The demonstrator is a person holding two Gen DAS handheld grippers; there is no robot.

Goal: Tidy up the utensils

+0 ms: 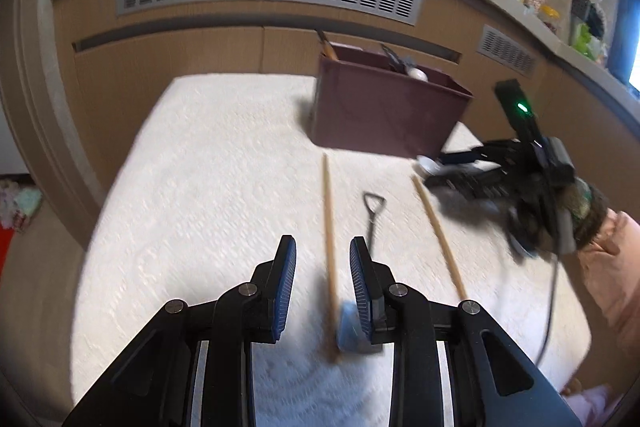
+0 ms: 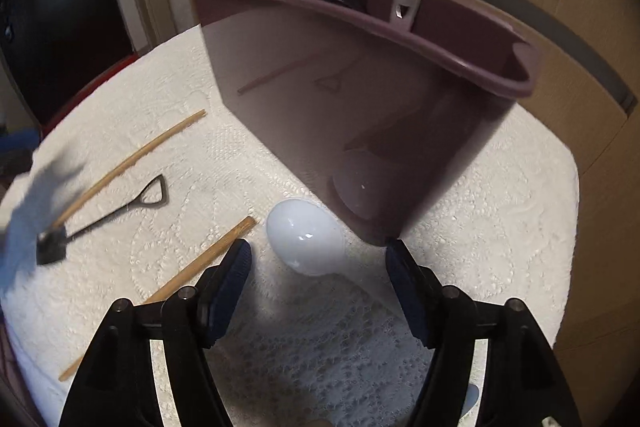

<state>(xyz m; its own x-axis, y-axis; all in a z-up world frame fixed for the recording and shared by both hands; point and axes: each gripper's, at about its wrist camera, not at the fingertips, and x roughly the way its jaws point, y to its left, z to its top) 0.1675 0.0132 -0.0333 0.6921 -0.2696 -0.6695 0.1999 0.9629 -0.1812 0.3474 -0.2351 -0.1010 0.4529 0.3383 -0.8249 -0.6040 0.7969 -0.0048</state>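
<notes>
A: Right gripper status?
B: Jaws apart, empty. White spoon lies between and just ahead of the tips; maroon bin beyond.
A: Handling?
B: Probably light, rigid, glossy, likely slippery; grip the handle, not the bowl.

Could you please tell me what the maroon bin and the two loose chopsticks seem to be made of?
Maroon bin: probably plastic, its smooth glossy wall mirroring the utensils. Chopsticks: likely bamboo or wood, matte tan with no shine.
</notes>
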